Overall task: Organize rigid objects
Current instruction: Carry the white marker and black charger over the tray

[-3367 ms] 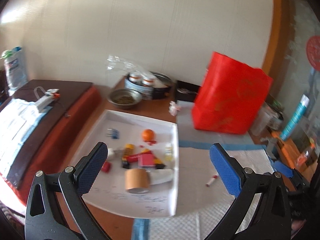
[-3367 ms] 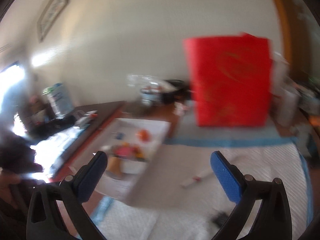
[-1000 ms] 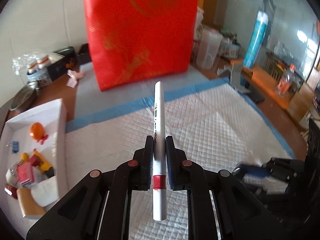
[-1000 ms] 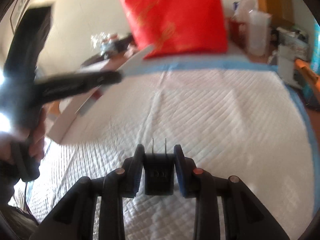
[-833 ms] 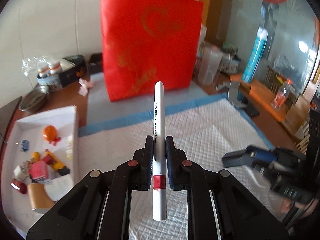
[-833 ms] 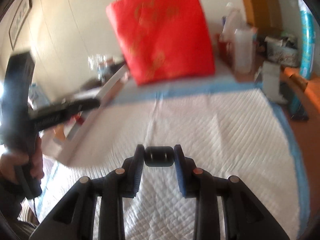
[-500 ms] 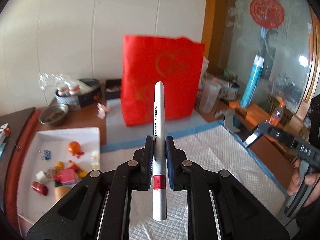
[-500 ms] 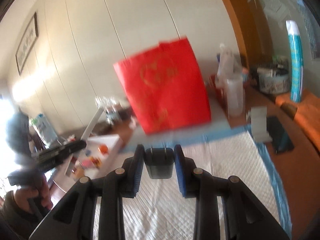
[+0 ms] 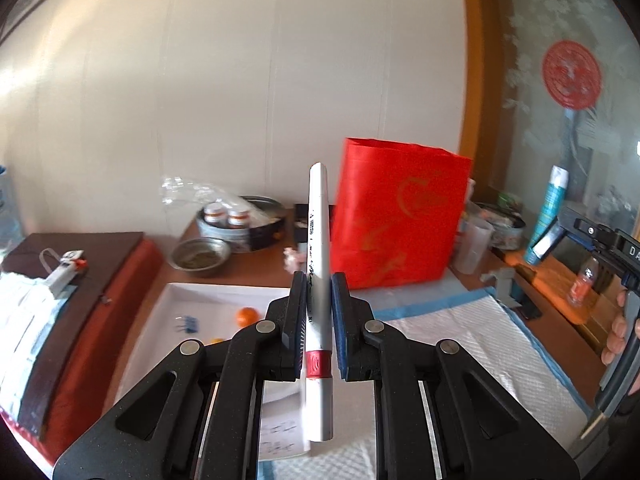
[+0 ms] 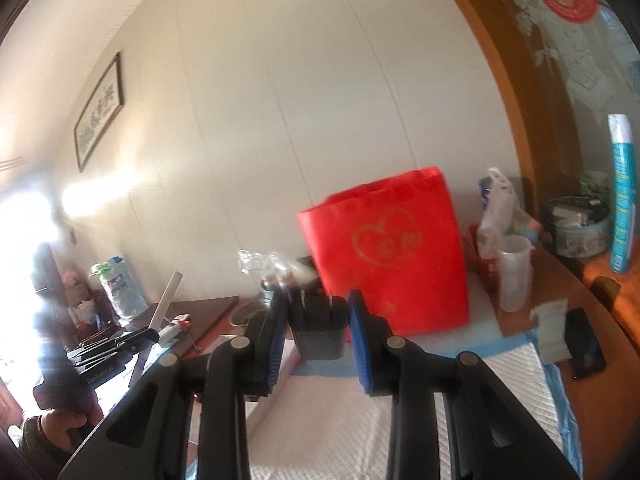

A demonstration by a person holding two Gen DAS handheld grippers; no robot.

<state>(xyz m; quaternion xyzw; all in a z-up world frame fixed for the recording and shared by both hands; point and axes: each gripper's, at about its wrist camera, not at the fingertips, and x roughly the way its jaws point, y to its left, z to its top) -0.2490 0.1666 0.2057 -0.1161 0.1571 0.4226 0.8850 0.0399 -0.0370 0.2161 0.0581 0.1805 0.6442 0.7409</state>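
Lifted higher than half a second ago, both tools now look across the room toward the red bag (image 9: 400, 216) rather than down at the quilted pad (image 9: 460, 344). The left hand-held gripper (image 9: 319, 304) is clamped narrow on a white marker (image 9: 319, 240), which stands upright between its blue pads with the red band just below them and the tip rising in front of the bag's left edge. The right hand-held gripper (image 10: 318, 332) is closed on a black plug adapter (image 10: 318, 332), its two prongs pointing up, blurred, just left of the red bag.

Only the left wrist view shows the white tray (image 9: 168, 320) on the counter (image 9: 256, 268) left of the bag, holding an orange ball (image 9: 246, 316) and a blue clip (image 9: 186, 324), with a metal bowl (image 9: 200, 256) behind it. At that view's right edge, the right tool and its hand appear. Only the right wrist view shows the framed picture (image 10: 98, 110) high on the wall left of the bag, and the left tool with the marker (image 10: 160, 312) slanting up from it.
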